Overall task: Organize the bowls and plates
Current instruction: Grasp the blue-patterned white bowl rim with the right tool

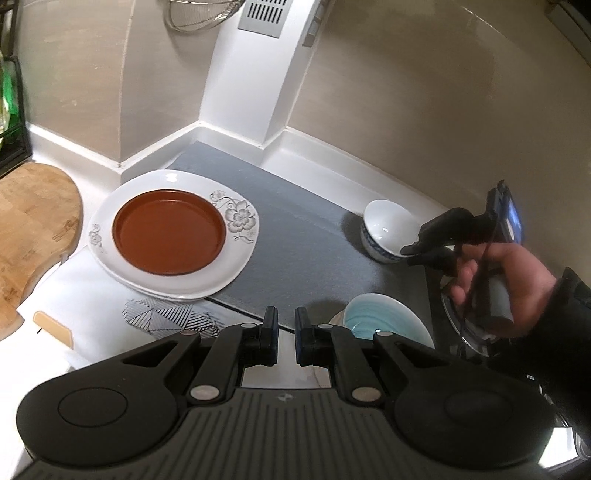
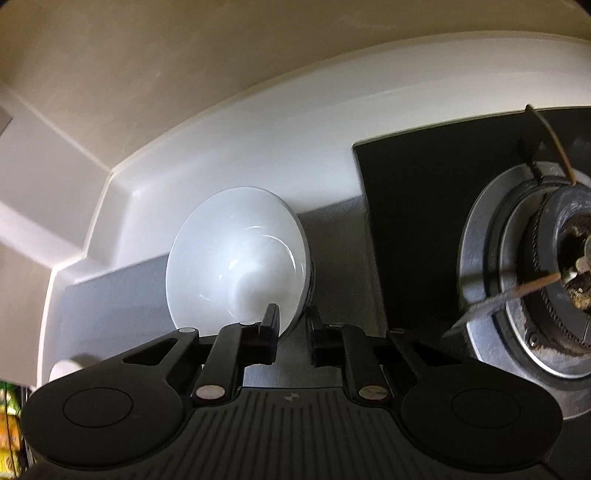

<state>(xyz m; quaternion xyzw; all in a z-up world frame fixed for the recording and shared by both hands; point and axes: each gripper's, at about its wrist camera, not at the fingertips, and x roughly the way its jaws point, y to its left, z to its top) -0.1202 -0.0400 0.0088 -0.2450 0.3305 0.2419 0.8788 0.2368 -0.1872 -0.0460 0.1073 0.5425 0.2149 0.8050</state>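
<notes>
The right claw [image 2: 291, 325] grips the near rim of a white bowl [image 2: 236, 254], one finger inside and one outside, tilting it on the grey mat [image 1: 295, 221]. A stove burner [image 2: 535, 291] sits to its right. The left claw [image 1: 286, 332] hovers empty, fingers slightly parted. Ahead to its left, a brown plate [image 1: 169, 232] rests on a white floral plate [image 1: 236, 218]; a blue bowl [image 1: 384, 317] lies just right of it on the counter [image 1: 96, 317].

Home kitchen. Gas burner [image 2: 546, 291] set in white counter [image 2: 258, 147]. Cutting board [image 1: 33, 225], strainer [image 1: 199, 18] on tiled wall.
</notes>
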